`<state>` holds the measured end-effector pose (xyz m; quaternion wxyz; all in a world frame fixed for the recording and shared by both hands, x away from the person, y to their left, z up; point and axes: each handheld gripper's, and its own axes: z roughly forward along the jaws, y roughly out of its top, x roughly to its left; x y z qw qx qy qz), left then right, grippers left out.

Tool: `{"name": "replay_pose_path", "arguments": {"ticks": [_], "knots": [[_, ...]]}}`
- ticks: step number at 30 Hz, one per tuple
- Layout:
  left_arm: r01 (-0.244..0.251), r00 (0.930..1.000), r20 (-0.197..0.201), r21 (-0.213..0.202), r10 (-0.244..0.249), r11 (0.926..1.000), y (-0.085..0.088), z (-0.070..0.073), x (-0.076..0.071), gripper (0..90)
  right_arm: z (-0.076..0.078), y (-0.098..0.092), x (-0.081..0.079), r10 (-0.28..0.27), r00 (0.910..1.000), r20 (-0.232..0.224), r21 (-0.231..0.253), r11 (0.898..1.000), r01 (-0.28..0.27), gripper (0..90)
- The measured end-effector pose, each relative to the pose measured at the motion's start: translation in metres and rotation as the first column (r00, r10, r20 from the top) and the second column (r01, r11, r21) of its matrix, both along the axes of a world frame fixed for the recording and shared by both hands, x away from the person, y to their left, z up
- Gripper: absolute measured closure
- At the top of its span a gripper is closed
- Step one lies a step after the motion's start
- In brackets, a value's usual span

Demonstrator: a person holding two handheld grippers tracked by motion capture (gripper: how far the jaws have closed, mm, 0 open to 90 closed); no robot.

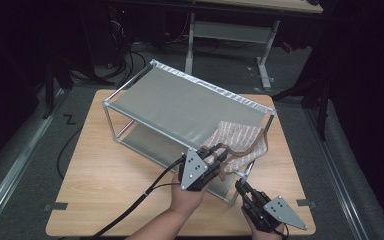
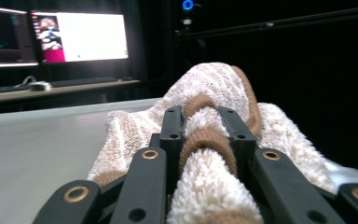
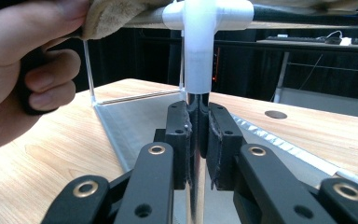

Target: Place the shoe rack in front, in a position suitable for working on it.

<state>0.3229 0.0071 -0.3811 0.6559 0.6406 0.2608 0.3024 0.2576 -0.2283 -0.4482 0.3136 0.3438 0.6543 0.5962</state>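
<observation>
A cream towel with brown trim [image 1: 241, 139] lies bunched on the near right corner of the grey top shelf [image 1: 180, 100] of a metal-framed rack. My left gripper [image 1: 219, 151] is shut on a fold of the towel [image 2: 205, 88], and the terry cloth and its brown edge sit pinched between the jaws of this gripper [image 2: 204, 119]. My right gripper [image 1: 241, 185] stands lower, at the rack's near right corner. There the right gripper [image 3: 198, 114] is shut on the rack's upright metal post [image 3: 196, 99], just below the white corner joint [image 3: 205, 18].
The rack stands at a slant on a wooden table [image 1: 105, 180] and has a lower grey shelf [image 1: 150, 140]. The hand [image 3: 23, 60] on the left gripper is close to the post, under the towel's edge [image 3: 112, 18]. Black cables [image 1: 130, 205] trail over the table's front.
</observation>
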Motion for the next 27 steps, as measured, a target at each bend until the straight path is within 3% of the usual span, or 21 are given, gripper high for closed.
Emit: {"name": "replay_pose_path", "arguments": {"ticks": [6,10,15,19,27], "knots": [[-0.074,0.9970,-0.025,-0.010,0.074,0.9972,0.031,0.000,0.020,74.1,0.000,0.000,0.000,-0.002,1.0000,-0.002,0.001,1.000,0.002,80.9],[-0.140,0.9896,-0.035,-0.014,0.139,0.9900,0.056,0.001,0.032,74.4,0.000,0.000,-0.001,-0.004,1.0000,-0.002,0.001,1.000,0.004,81.0],[-0.224,0.9738,-0.040,-0.001,0.224,0.9746,0.095,0.002,0.049,74.6,0.000,-0.001,-0.002,-0.005,1.0000,-0.003,0.002,1.000,0.005,81.1],[-0.273,0.9610,-0.049,-0.015,0.272,0.9618,0.122,0.002,0.058,74.7,0.000,-0.003,-0.004,-0.010,0.9999,0.001,-0.006,1.000,0.010,81.1],[-0.343,0.9386,-0.047,-0.026,0.342,0.9389,0.158,0.002,0.061,74.7,0.000,-0.013,-0.009,-0.045,0.9990,0.005,-0.005,0.999,0.045,81.1]]}}
